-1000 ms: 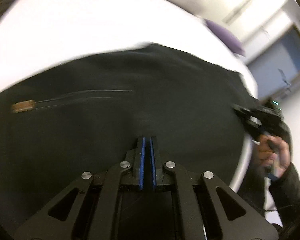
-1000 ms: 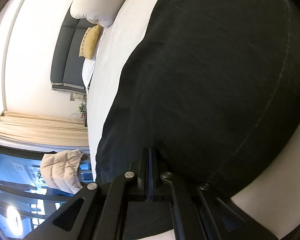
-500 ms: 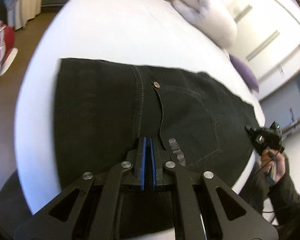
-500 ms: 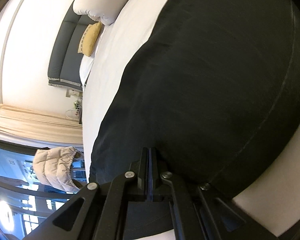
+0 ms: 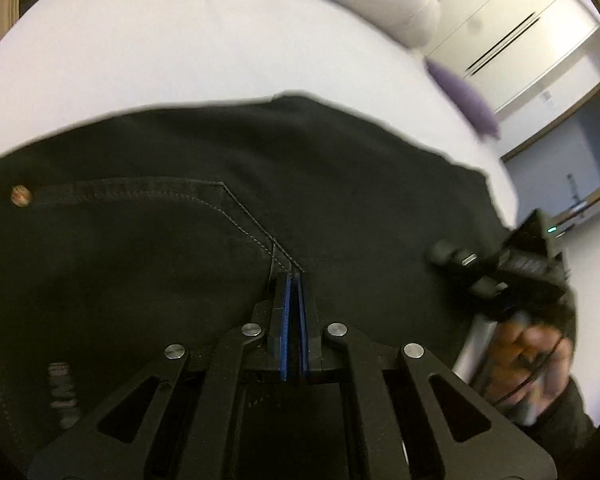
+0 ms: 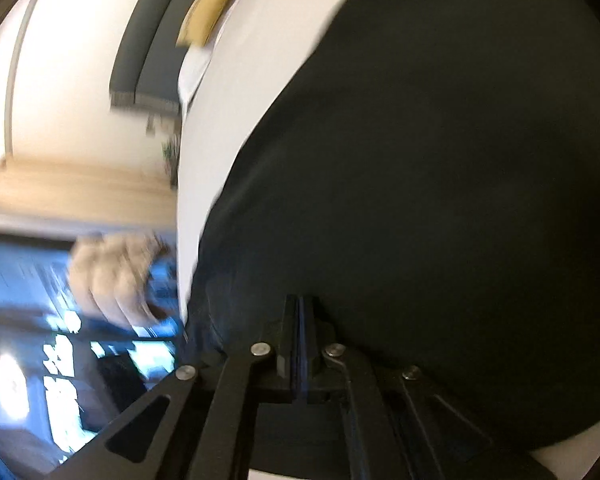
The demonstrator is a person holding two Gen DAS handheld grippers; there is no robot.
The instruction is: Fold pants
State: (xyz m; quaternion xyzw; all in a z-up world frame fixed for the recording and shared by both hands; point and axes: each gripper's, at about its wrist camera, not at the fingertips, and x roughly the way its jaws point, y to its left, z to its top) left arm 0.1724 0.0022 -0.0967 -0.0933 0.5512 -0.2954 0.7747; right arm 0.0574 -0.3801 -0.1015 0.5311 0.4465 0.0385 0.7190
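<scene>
Black denim pants (image 5: 204,248) lie spread on a white bed (image 5: 148,48); a copper rivet (image 5: 21,195) and pocket stitching show at the left. My left gripper (image 5: 294,280) is shut on the pants' near edge by the pocket corner. My right gripper (image 6: 301,304) is shut on the dark cloth of the pants (image 6: 440,184), which fills that view. The right gripper also shows in the left wrist view (image 5: 500,268), held by a hand at the bed's right edge. The right view is motion-blurred.
A white pillow (image 5: 384,0) and a purple cushion (image 5: 464,96) lie at the far side of the bed. In the right wrist view, a yellow cushion (image 6: 208,20), a grey headboard (image 6: 148,52), a beige puffer jacket (image 6: 112,280) and a window (image 6: 20,320) show.
The left gripper has moved in low over the pants, so the cloth looks larger. The right gripper has swung, blurring its view; the right hand now looks closer in the left view.
</scene>
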